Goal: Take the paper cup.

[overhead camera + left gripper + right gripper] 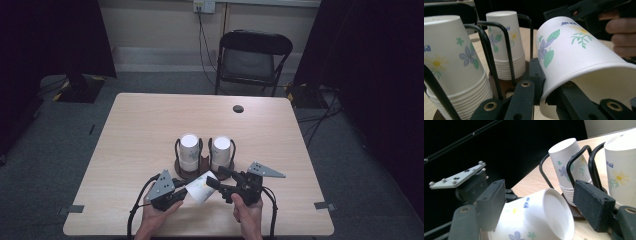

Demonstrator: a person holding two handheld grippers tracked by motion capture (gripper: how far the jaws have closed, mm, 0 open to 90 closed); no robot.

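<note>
My paper cup looks matt and smooth with printed flowers; my gripper pads are rough black rubber, and the table is pale wood-grain.

A white paper cup printed with flowers and green leaves lies tilted on its side above the near part of the pale wooden bench, its rim pinched by the left hand-held gripper. Just behind it stands a dark round holder with black wire loops, bearing two upside-down stacks of matching flowered paper cups, side by side.
</note>
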